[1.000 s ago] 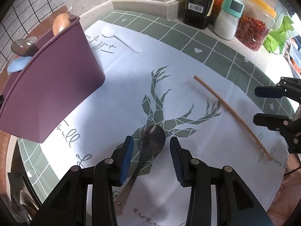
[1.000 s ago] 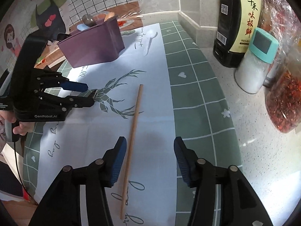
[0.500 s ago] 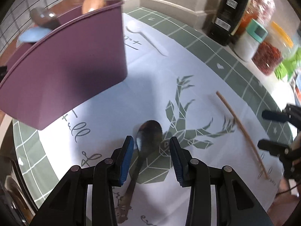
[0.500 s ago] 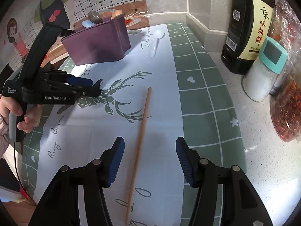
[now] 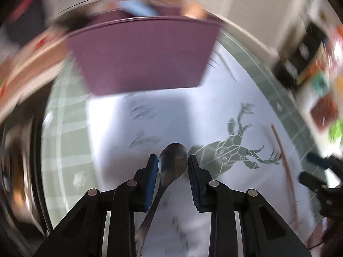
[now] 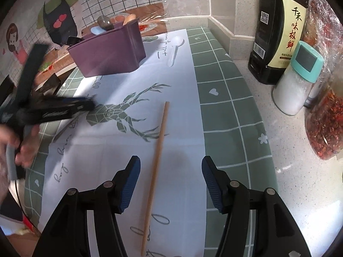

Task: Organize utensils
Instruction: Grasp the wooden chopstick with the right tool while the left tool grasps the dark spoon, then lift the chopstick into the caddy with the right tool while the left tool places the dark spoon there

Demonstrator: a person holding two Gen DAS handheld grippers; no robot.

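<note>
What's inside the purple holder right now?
Above the rim of the purple holder, a dark metal spoon, a pale blue spoon and a wooden spoon stick out. Their handles and anything lower are hidden by its walls.

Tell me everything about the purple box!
The purple box looks like smooth plastic, with slanted walls wider at the rim than at the base. It stands upright on the deer tablecloth, at its far left corner. Several utensils stick up out of its open top. Nothing else touches it; the white spoon lies apart to its right.
</note>
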